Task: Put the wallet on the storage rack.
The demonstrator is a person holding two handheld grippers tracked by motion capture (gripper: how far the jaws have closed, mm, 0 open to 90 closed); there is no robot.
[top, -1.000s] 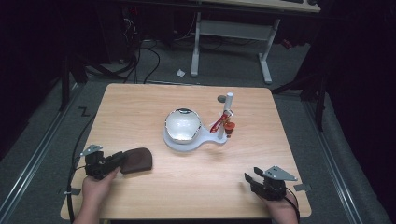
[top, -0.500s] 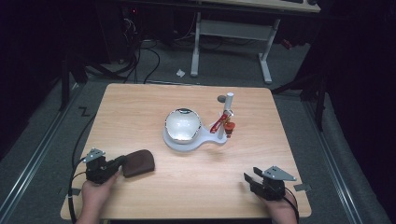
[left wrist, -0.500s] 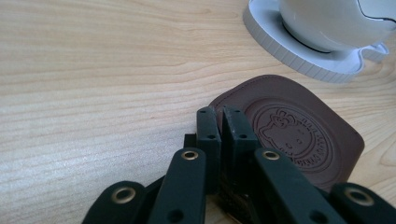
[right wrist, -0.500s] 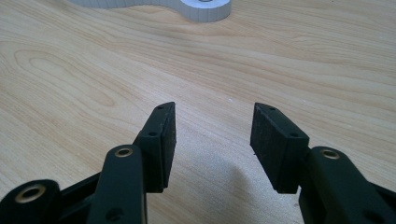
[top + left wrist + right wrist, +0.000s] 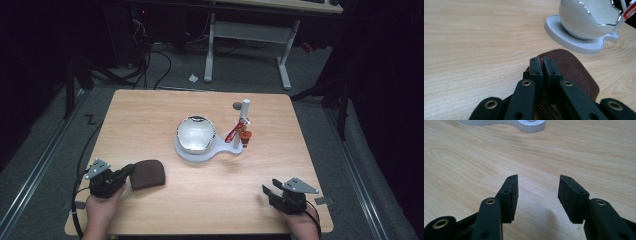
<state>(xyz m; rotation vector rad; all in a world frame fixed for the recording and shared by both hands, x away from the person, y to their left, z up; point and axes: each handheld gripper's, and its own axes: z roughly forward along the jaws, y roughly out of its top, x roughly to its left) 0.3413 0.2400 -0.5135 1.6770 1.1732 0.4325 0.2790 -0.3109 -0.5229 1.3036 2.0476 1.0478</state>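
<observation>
L gripper (image 5: 543, 65): now pulled nearer table edge, jaws pinched on brown pouch (image 5: 148, 173) — grip secured.
R gripper (image 5: 537, 195): unmoved, jaws wide, empty.

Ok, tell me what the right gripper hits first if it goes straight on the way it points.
The right gripper, jaws open and holding nothing, points across bare table toward the white base of the stand. Nothing lies between, so it would probably meet that base first, though the depth is hard to judge.
</observation>
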